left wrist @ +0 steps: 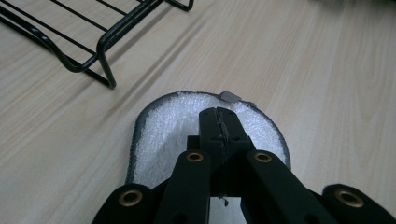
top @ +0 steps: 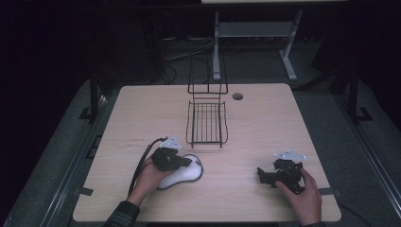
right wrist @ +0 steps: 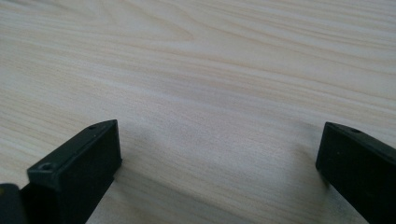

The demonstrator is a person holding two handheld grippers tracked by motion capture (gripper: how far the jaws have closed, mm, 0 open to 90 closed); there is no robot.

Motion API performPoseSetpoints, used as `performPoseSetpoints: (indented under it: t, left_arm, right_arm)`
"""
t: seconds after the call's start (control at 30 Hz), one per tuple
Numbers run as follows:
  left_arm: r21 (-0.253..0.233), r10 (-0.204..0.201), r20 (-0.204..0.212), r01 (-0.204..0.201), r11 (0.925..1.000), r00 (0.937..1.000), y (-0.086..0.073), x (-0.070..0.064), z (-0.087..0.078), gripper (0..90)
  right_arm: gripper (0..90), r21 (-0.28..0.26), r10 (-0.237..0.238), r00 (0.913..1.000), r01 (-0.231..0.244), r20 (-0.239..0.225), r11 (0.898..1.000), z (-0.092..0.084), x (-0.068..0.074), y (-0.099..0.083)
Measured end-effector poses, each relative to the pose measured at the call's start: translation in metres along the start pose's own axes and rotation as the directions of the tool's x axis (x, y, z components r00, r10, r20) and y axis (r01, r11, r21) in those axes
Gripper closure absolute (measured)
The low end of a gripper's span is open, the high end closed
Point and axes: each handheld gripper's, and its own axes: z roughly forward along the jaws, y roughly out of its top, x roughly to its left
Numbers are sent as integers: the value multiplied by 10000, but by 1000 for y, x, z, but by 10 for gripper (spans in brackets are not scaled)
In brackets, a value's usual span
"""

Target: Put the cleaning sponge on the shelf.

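A white fleecy insole-shaped pad (top: 188,175) with a grey rim lies flat on the table at the front left. My left gripper (top: 188,162) hovers just over it, its jaws pressed together with nothing visible between them. In the left gripper view the shut jaws (left wrist: 219,122) point along the pad (left wrist: 161,133) toward its rounded end, where a small grey tab (left wrist: 229,96) sticks out. My right gripper (top: 261,174) rests low at the front right, held by a hand. In the right gripper view its jaws (right wrist: 219,149) stand wide open over bare wood.
A black wire rack (top: 206,124) stands in the middle of the table, just beyond the pad, and its corner (left wrist: 100,46) appears in the left gripper view. A round cable hole (top: 237,96) sits near the far edge. A cable trails from the left gripper.
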Motion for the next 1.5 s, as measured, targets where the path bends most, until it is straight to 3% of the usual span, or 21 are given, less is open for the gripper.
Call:
performPoseSetpoints:
  t: [0.2,0.3,0.43,0.57,0.77,1.07,1.5]
  left_arm:
    - [-278,-93,-133,89,9996,9999,-5,4,-14,734]
    - [-402,-287,-199,279,9988,9994,-8,9,-20,611]
    - [-398,-353,106,357,9986,9993,-14,15,-25,526]
    - [-413,-393,251,403,9983,9989,-18,20,-27,412]
    - [-63,-219,72,219,9997,9997,-21,23,-21,179]
    - [455,-37,156,30,9990,9999,-25,23,-11,140]
    - [797,231,192,-245,9965,9996,-27,19,-6,134]
  right_arm:
    - [0,1,2,10000,-2,1,10000,0,0,0]
    - [0,-2,-2,10000,2,-1,10000,0,0,0]
    - [0,-2,-4,10000,4,-2,10000,0,0,0]
    - [0,-3,-6,10000,6,-2,10000,0,0,0]
    - [0,-4,-5,10000,5,-4,10000,0,0,0]
    - [0,-5,-7,10000,7,-3,10000,0,0,0]
    - [0,-19,-36,10000,36,-1,10000,0,0,0]
